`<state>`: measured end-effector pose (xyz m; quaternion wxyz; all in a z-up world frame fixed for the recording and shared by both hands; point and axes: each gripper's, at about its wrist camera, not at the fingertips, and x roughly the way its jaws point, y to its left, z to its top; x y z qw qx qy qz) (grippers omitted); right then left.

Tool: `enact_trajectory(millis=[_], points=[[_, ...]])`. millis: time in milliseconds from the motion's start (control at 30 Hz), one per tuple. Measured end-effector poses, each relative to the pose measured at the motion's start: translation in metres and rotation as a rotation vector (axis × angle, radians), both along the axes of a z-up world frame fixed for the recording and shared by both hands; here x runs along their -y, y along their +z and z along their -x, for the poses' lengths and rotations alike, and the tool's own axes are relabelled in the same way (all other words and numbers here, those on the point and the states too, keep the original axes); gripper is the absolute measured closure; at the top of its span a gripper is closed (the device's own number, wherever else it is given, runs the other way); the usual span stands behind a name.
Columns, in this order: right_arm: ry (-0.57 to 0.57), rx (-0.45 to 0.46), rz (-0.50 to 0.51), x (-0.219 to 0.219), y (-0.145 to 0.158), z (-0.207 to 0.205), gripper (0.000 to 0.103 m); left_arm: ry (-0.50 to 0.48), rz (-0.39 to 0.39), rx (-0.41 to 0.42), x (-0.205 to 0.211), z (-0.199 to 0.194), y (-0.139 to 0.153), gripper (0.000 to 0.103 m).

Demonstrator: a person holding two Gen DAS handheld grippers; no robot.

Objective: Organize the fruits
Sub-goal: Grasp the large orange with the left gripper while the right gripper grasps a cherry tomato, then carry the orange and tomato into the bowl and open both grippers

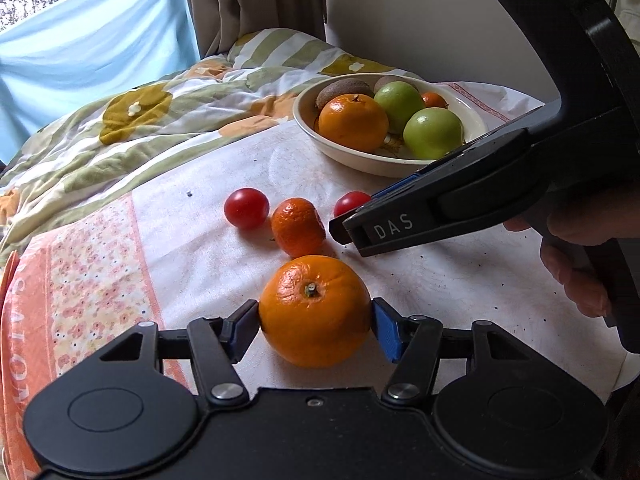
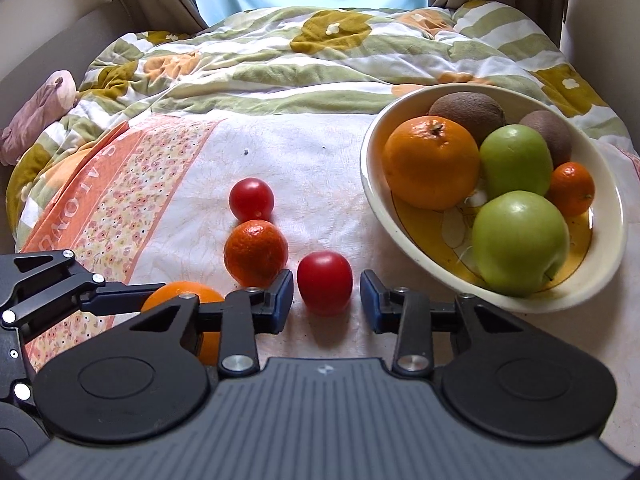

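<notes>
My left gripper (image 1: pixel 315 320) is shut on a large orange (image 1: pixel 314 310) that rests on the cloth; its blue pads touch both sides. A small mandarin (image 1: pixel 298 226) and a red tomato (image 1: pixel 246 207) lie just beyond it. My right gripper (image 2: pixel 326 300) is open, its pads on either side of a second red tomato (image 2: pixel 325 282) without touching it. The mandarin (image 2: pixel 256 251) sits by its left finger. The cream bowl (image 2: pixel 376 184) at the right holds an orange (image 2: pixel 430 162), two green apples, two kiwis and a small mandarin.
The fruit lies on a white and orange floral cloth (image 2: pixel 132 196) over a bed. A green-striped quilt (image 2: pixel 300 64) is bunched behind it, with curtains and a blue sheet at the back. A small pink cloth bundle (image 2: pixel 40 114) lies at far left.
</notes>
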<state>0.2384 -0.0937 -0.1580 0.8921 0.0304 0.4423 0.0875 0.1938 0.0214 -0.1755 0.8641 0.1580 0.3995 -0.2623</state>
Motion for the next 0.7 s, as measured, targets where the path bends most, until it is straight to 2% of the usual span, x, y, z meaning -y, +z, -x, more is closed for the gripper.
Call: enact_trajectory(millis=[100, 167, 433, 700], points=[[0.004, 0.007, 0.009, -0.003, -0.001, -0.001, 0.051, 0.017, -0.002, -0.001, -0.006, 0.000, 0.000, 0.038], [0.005, 0.010, 0.013, -0.003, -0.001, -0.002, 0.058, 0.025, -0.003, -0.001, -0.009, 0.001, 0.001, 0.038], [0.008, 0.029, 0.047, -0.008, 0.000, 0.006, 0.058, 0.056, -0.003, -0.003, -0.018, 0.004, 0.002, 0.038], [-0.007, 0.037, 0.040, -0.009, 0.008, 0.017, 0.058, 0.072, 0.011, 0.018, -0.023, 0.010, 0.011, 0.039]])
